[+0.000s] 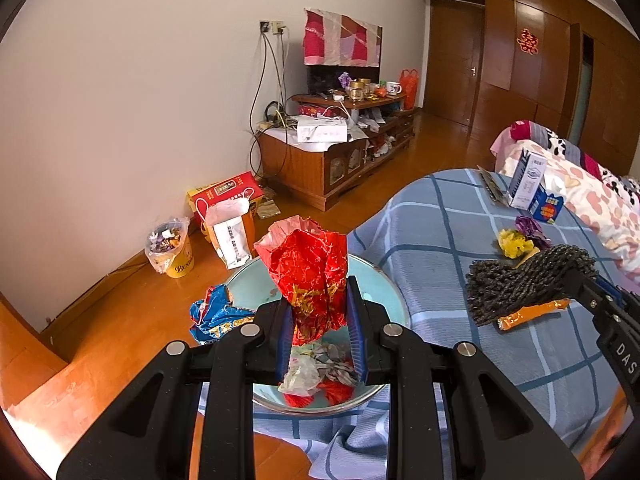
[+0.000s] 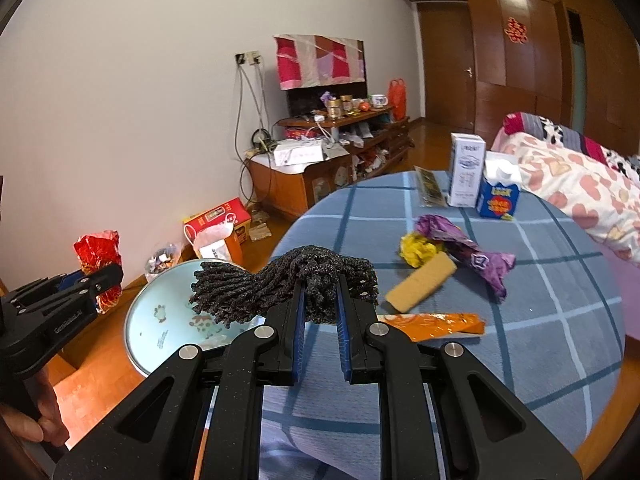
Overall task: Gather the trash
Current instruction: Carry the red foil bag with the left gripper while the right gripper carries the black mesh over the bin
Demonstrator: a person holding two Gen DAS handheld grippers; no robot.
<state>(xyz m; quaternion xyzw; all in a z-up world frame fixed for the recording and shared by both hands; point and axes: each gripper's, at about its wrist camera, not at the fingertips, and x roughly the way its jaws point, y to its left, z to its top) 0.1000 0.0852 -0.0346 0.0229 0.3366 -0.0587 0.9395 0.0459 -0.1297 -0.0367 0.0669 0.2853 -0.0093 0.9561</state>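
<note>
Clamping a crumpled red wrapper (image 1: 310, 276) in the left hand-held gripper (image 1: 320, 320) above the basin (image 1: 384, 280); right hand-held gripper (image 2: 320, 320) closed on a dark knitted cloth (image 2: 296, 284).

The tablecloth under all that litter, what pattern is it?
The tablecloth is blue, checked with darker blue and white lines. The right wrist view shows it best.

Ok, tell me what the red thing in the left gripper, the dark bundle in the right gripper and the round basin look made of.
Red wrapper: thin foil or metallised plastic, by its shine and sharp crinkles. Dark bundle: knitted or corded fabric, matte with a faint glitter; exact fibre unclear. Basin: probably enamelled metal, with a glossy pale blue inside, a printed picture and a thin bright rim.
</note>
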